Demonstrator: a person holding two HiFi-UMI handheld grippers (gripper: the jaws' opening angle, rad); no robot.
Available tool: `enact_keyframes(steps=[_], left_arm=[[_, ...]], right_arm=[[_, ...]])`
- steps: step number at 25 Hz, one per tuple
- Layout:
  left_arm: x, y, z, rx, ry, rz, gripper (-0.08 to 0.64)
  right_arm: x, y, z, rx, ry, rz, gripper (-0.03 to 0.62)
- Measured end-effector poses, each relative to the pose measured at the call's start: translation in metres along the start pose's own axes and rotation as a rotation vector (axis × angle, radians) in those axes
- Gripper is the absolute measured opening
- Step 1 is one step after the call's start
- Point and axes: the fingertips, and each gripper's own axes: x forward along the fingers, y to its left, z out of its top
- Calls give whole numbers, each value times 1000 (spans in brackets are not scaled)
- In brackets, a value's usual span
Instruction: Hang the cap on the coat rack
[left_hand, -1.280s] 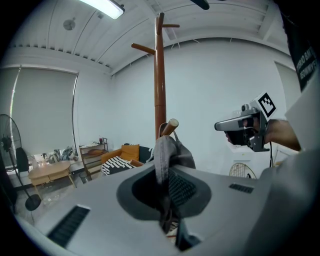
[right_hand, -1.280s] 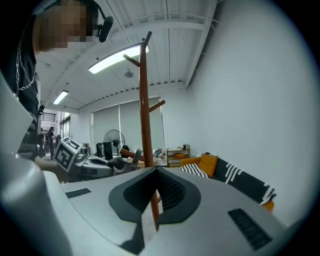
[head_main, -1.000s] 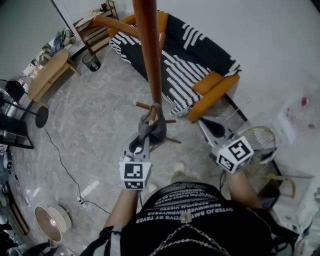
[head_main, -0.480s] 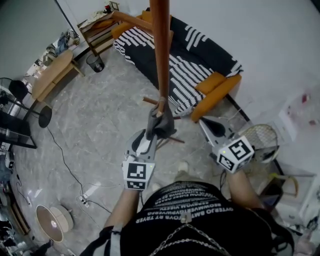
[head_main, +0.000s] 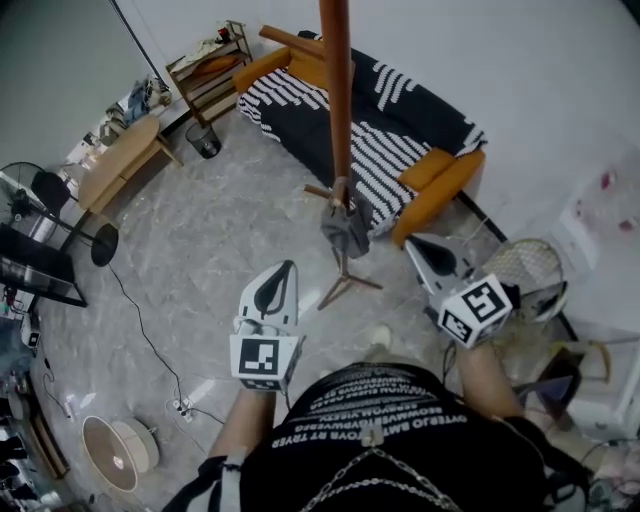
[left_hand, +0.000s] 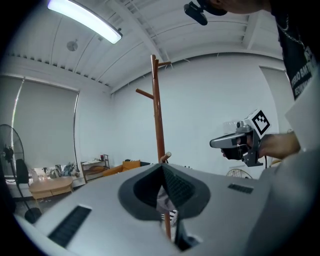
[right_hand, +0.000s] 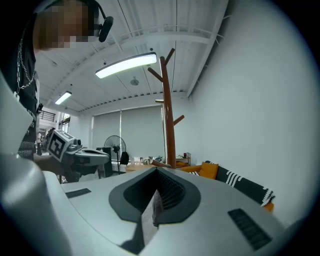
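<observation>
The dark grey cap (head_main: 347, 226) hangs on a low peg of the brown wooden coat rack (head_main: 338, 110), free of both grippers. My left gripper (head_main: 283, 268) sits below and left of the cap, well apart from it. Its jaws have just been closing and now meet with nothing between them. In the left gripper view the shut left gripper (left_hand: 162, 168) points at the rack's pole (left_hand: 157, 110). My right gripper (head_main: 418, 243) is shut and empty, to the right of the rack's base. The right gripper (right_hand: 155, 172) shows its jaws pressed together.
A black-and-white striped sofa (head_main: 390, 120) with orange cushions stands behind the rack. At the left are a wooden table (head_main: 115, 160), a bin (head_main: 207, 140) and a black standing fan (head_main: 50, 190). A floor fan (head_main: 115, 450) and a cable lie near left.
The left gripper has let go of the cap, which stays hanging on the low peg, and has drawn back toward the person. The right gripper has shifted only a little.
</observation>
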Motion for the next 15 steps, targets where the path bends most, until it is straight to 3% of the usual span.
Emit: enact_keyframes(steps=[6,10,15], left_arm=[[-50,8,4,11,-18,0,3],[-71,3,0,37,-14,-42,3],[-98,9,-12,20,-14,-48,3]], right_arm=[[-18,41,2,-18,-14,-39,2],[-31,63,2,-24,-21,-61,2],[-45,91,1,-31,-21,-97,2]])
